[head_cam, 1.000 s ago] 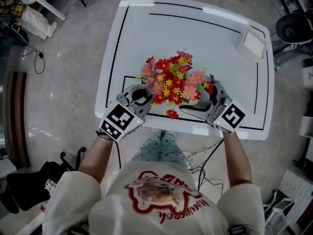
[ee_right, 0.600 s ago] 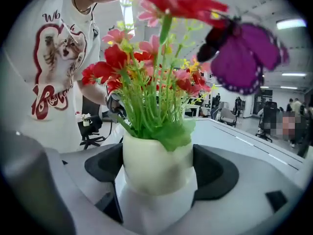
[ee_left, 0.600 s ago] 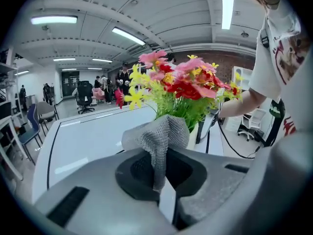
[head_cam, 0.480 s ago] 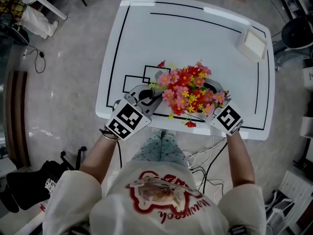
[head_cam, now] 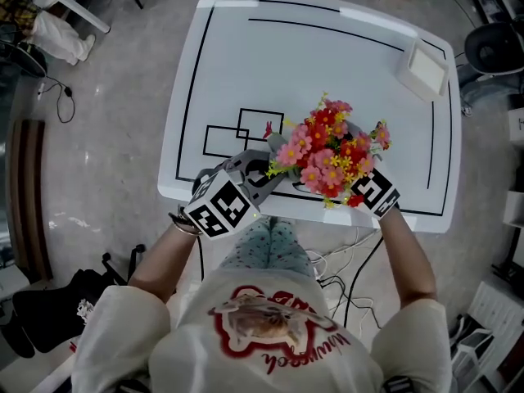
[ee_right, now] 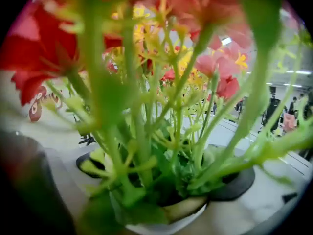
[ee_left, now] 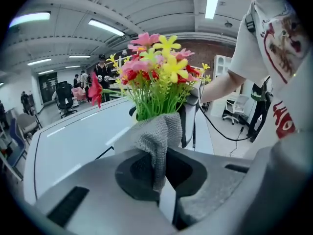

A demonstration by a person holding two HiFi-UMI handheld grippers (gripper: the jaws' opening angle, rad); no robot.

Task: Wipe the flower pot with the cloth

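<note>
1. Head view: flower bunch (head_cam: 327, 150) is sitting further right than a second ago and is now leaning over the near right part of the white, glossy table (head_cam: 327, 56). The pot itself is hiding under the blooms. Left claw (head_cam: 260, 169) is trailing in from the left. My read: the pot is getting repositioned and wiping isn't looking started.
2. Left gripper view: left claw is staying clamped on the cloth (ee_left: 159, 138), which is grey, coarse open knit, limp and draping up out of the jaws. It's sitting just in front of the green stems. Contact with the pot isn't showing here.
3. Right gripper view: right claw (ee_right: 164, 177) has just been opening, with the flower pot (ee_right: 161, 226) between the jaws. The dark pads are looking just clear of it, so it's probably letting go. The pot rim is showing white, round and smooth. Stems are looking like glossy plastic, petals like fabric.
</note>
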